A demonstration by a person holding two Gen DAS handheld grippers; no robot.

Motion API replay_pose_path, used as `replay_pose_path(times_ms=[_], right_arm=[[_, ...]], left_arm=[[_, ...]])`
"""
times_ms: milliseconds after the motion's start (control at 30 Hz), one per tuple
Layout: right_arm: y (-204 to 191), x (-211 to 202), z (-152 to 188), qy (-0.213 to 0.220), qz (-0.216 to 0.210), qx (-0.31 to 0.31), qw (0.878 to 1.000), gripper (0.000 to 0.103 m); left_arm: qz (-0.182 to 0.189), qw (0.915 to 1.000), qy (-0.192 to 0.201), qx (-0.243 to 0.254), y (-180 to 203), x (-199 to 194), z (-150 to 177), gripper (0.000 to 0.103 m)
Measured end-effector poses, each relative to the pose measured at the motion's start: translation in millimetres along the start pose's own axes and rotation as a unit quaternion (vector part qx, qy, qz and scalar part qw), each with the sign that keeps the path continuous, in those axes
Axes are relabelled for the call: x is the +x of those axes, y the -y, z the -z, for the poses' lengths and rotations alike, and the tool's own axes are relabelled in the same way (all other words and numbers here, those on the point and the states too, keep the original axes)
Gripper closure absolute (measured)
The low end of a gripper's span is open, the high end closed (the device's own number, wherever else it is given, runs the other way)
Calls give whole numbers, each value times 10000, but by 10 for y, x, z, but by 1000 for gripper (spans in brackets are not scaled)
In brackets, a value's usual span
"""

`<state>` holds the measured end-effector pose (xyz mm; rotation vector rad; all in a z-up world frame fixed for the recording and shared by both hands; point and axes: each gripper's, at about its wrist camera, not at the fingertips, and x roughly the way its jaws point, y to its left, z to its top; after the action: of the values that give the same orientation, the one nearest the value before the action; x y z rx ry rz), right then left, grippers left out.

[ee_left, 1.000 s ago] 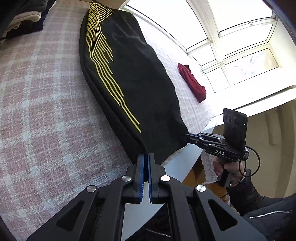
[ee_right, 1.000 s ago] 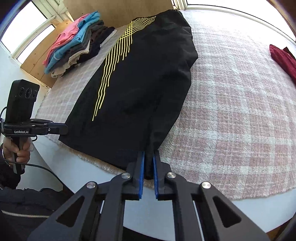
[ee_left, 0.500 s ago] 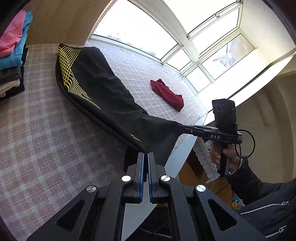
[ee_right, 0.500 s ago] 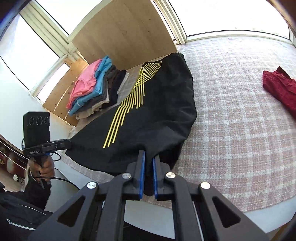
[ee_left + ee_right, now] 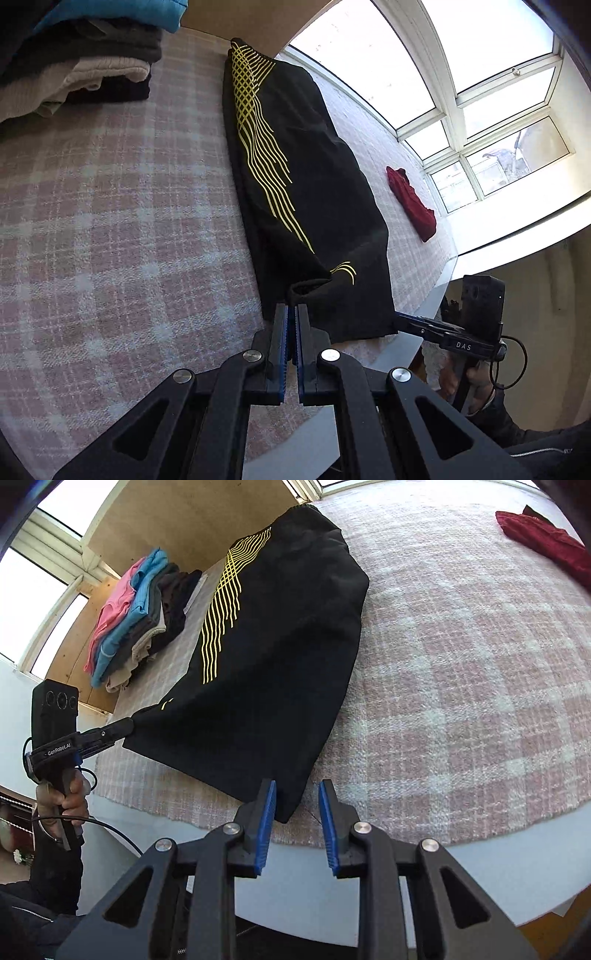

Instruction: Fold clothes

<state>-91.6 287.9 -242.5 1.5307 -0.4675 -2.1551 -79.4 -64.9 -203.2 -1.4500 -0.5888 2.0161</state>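
Black garment (image 5: 273, 657), yellow line print along one side, thin woven or knit cloth; lies lengthwise on the pink plaid cloth (image 5: 461, 686) that covers the table (image 5: 480, 871), near end at the table's front edge.

Handling: soft, limp, light by my judgement. It drapes and sags between holds, carries no shape of its own, and will slide readily over the plaid cloth if dragged. Not fragile. Best taken at the corners and hems, where the layers bunch thick enough for the pads to bite; a pinch in mid-panel would lift only the top layer.

Left tool (image 5: 291, 321): pads pressed together on the near left corner of the garment, which rises into a small fold at the tips.

Right tool (image 5: 297, 808): blue pads spread apart, the near right corner lying between them, untouched on the right side and at most brushing the left pad.

Other stock on the table: stack of folded clothes (image 5: 136, 616) at the far left, pink and blue on top; dark red garment (image 5: 546, 542) lying loose at the far right, well apart from the black one.
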Motion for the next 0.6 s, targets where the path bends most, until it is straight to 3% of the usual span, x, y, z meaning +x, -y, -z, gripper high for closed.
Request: replay_pose_path(times_ms=[67,167,300,433,467,500,533,600], right_arm=[[-29,45,-44,-61,-133,25,9999,79],[-117,137,-84,-196,-8,-109,9997,79],[-132,159,-111,-237,-4,63,9997,73],[-296,200,-69,-185,400,-350,9984,74],[-370,226,-41,-198,645,-595,9959,77],[-396,246,-32,-251,715,-721,9945,90],[-396,260,-36,-317,682,-770,9942,95],[-356,271,-51,-453,558,-759,9945,96]], left_arm=[[-74,10000,-50,29,-12,31,-4,100],[-33,9999,-86,60,-8,34,10,100],[2,9998,-140,172,51,39,38,101],[-11,9992,-193,361,143,50,57,101],[-59,9988,-212,442,170,58,61,101],[-82,9984,-235,500,192,67,63,101],[-68,9982,-253,544,213,70,65,101],[17,9977,-251,631,278,31,63,101]])
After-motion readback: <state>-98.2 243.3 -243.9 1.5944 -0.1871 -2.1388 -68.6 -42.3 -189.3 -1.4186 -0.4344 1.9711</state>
